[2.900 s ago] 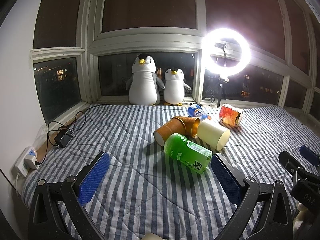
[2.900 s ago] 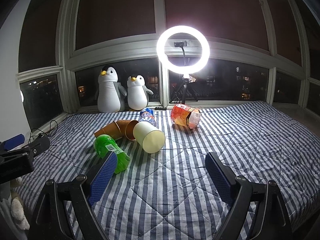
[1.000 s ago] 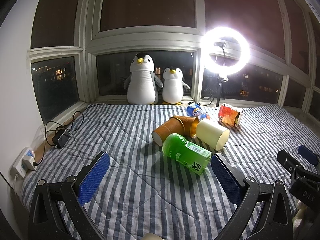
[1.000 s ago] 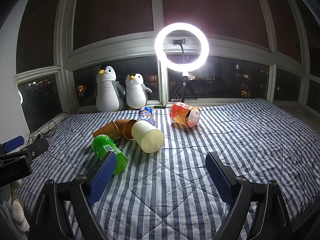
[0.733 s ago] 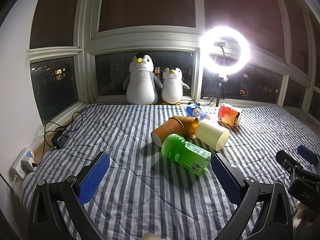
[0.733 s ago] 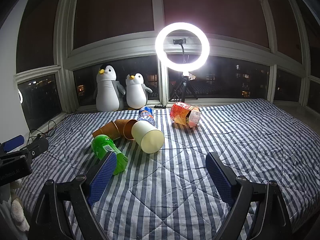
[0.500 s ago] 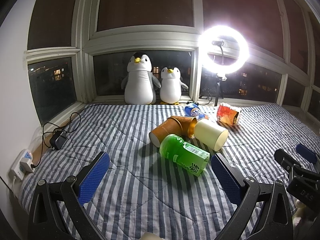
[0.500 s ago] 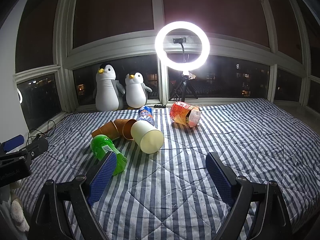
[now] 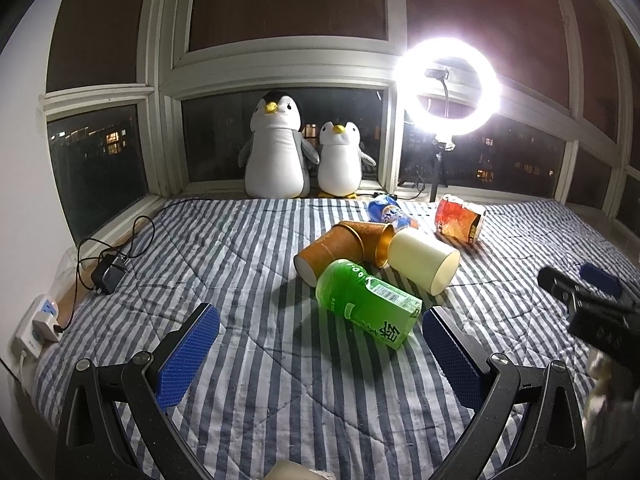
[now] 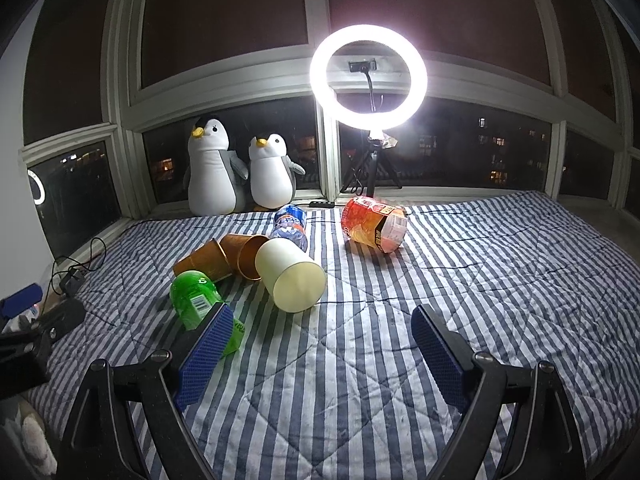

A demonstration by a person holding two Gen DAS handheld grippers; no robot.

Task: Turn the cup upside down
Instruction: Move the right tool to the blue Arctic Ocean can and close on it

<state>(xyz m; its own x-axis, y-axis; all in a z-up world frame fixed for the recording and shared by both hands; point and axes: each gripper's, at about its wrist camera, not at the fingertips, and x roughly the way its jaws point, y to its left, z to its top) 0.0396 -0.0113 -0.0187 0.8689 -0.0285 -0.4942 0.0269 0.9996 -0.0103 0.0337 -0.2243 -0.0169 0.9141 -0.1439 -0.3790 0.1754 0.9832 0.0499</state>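
- Cream cup (image 10: 290, 276) lies on its side on the striped quilt (image 10: 480, 280), mouth toward the cameras, mid-bed; in the left wrist view cream cup (image 9: 424, 260) sits just right of the brown cups.
- It touches or nearly touches two brown paper cups (image 10: 224, 258); green cup (image 9: 368, 304) lies just in front-left, also tipped.
- Which cup is the target isn't certain; the cream one is the most open to reach.
- Left gripper (image 9: 320, 354): fingers wide apart, holding nothing, short of the green cup.
- Right gripper (image 10: 320, 354): fingers spread wide, nothing between them, cream cup ahead and apart.
- Handling guess: paper-like, light, thin wall, crushes easily, likely rolls on the soft quilt.
- Best hold: across the side wall mid-body, light squeeze, not on the rim.
- Risk: nudging the neighbours or denting the wall; the quilt gives a wobbly base for setting it mouth down.
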